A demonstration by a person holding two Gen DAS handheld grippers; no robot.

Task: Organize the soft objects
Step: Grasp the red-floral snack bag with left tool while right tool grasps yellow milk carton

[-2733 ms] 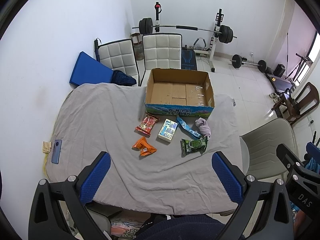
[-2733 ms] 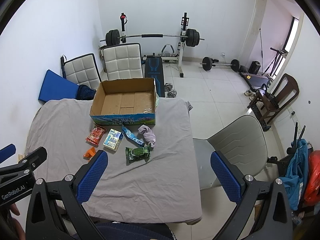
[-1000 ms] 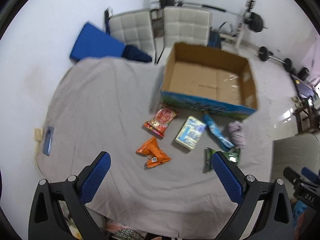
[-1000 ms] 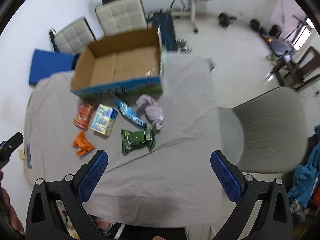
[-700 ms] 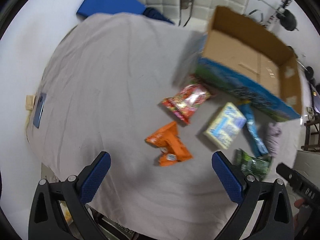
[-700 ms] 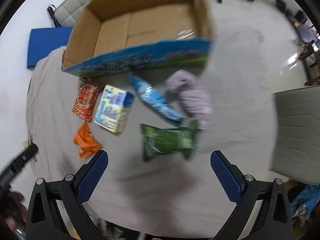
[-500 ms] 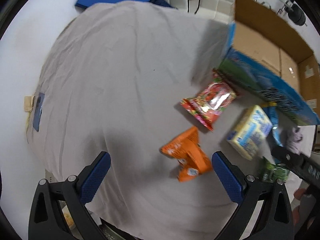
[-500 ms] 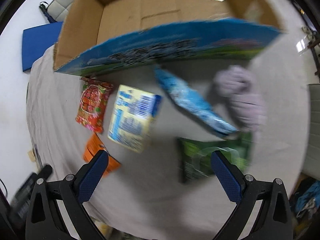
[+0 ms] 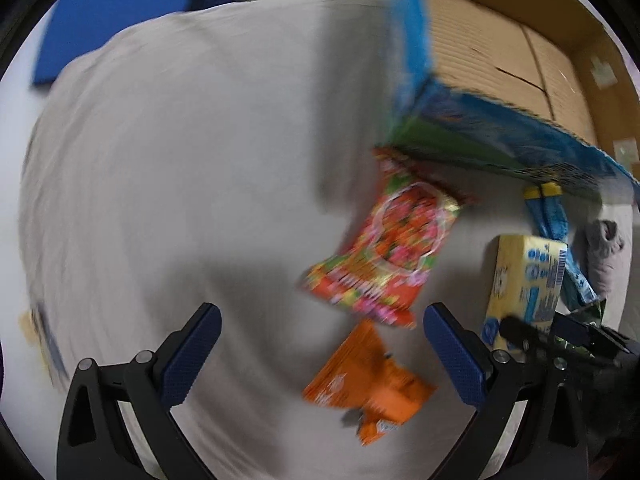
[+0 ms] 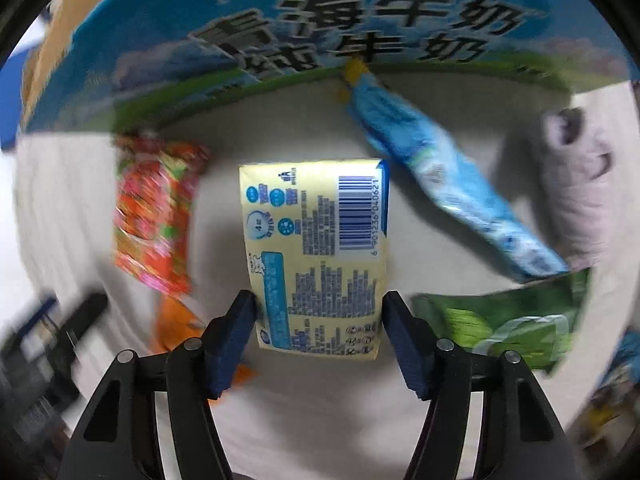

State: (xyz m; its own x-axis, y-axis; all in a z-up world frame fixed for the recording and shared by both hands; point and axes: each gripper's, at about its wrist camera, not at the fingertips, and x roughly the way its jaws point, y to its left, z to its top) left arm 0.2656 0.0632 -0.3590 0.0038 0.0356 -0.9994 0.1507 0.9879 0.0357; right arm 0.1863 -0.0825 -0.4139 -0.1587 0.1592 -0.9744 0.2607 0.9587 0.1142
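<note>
My right gripper (image 10: 318, 312) is narrowed around the near end of a yellow tissue pack (image 10: 316, 252) lying on the grey cloth; contact of the pads is unclear. My left gripper (image 9: 320, 332) is open, low over the cloth, with an orange packet (image 9: 368, 388) and a red snack bag (image 9: 384, 248) between its fingers. The tissue pack (image 9: 524, 280) also shows in the left wrist view, with the right gripper (image 9: 568, 340) at it. The cardboard box (image 9: 500, 80) stands behind the items.
A blue packet (image 10: 452, 184), a lilac cloth bundle (image 10: 580, 184) and a green packet (image 10: 508, 320) lie right of the tissue pack. The box front (image 10: 320, 32) is close ahead. Grey cloth (image 9: 180, 180) spreads left; a blue mat (image 9: 104, 28) lies beyond.
Both grippers dropped fast toward the table. The right one closed in around the yellow tissue pack; the left one came low over the orange and red packets.
</note>
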